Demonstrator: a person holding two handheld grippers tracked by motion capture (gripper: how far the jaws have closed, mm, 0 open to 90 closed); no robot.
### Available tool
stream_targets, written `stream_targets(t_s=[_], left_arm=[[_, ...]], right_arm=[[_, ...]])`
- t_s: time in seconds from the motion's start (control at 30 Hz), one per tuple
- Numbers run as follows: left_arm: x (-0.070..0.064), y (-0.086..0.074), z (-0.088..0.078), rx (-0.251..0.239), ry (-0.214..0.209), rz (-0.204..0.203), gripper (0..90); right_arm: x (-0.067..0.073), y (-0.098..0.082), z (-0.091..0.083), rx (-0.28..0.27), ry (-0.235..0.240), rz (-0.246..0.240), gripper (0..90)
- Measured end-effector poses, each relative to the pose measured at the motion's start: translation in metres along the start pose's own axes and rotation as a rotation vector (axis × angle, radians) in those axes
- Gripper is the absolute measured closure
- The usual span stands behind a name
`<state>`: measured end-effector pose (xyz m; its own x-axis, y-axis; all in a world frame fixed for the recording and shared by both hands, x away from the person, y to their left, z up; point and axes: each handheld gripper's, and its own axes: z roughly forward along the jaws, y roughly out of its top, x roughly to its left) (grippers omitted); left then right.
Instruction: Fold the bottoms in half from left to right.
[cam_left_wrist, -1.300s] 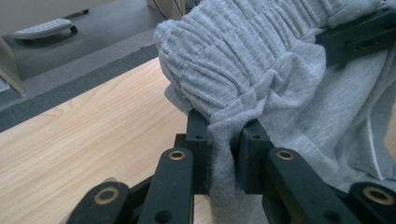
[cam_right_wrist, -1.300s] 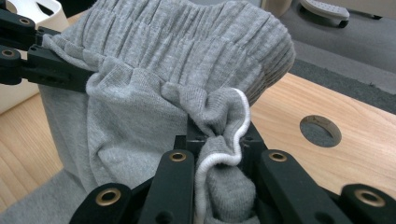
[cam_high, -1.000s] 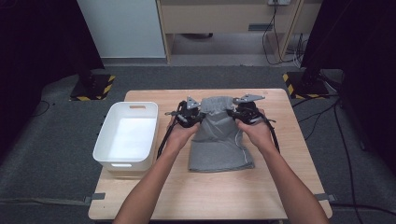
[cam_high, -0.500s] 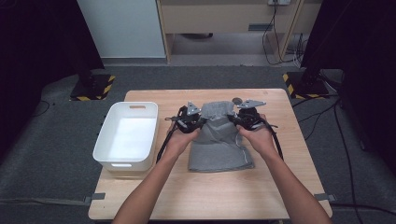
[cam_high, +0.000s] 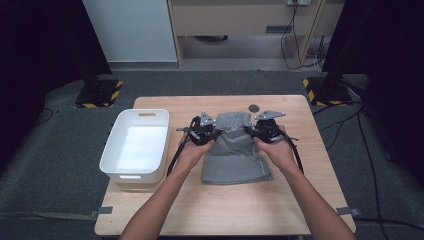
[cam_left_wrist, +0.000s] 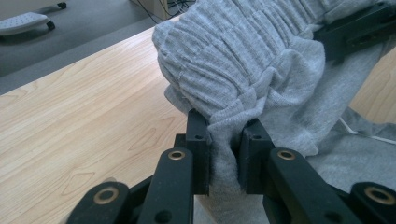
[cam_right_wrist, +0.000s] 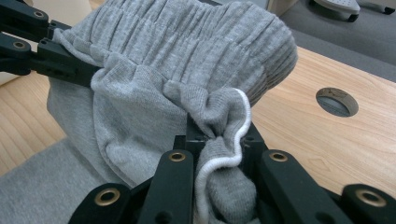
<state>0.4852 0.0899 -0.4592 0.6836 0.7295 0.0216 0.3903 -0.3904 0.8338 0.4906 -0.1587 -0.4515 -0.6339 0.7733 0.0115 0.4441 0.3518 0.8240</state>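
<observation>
Both the left hand-held gripper (cam_high: 214, 131) and the right hand-held gripper (cam_high: 248, 130) clench the grey sweatpants' (cam_high: 235, 152) waistband between them, mid-fold; the white bin (cam_high: 116, 155) left of them waits.

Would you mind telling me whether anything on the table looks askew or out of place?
Nothing stands out. The grey garment is simply bunched at its ribbed end where the left gripper and right gripper pinch it; the white bin sits square.

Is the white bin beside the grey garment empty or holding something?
Empty: the high view shows the white bin with a bare white floor inside.
</observation>
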Motion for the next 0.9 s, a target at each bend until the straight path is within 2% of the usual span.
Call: stream_targets(t_s=[0.7,0.9], left_arm=[[-0.007,-0.009,-0.004,-0.014,-0.023,-0.006,76.9],[-0.014,-0.016,-0.005,-0.016,-0.037,0.000,76.8]], right_arm=[[0.005,-0.010,-0.006,0.005,0.012,0.002,79.0],[0.008,-0.018,-0.010,0.014,0.018,-0.008,78.7]])
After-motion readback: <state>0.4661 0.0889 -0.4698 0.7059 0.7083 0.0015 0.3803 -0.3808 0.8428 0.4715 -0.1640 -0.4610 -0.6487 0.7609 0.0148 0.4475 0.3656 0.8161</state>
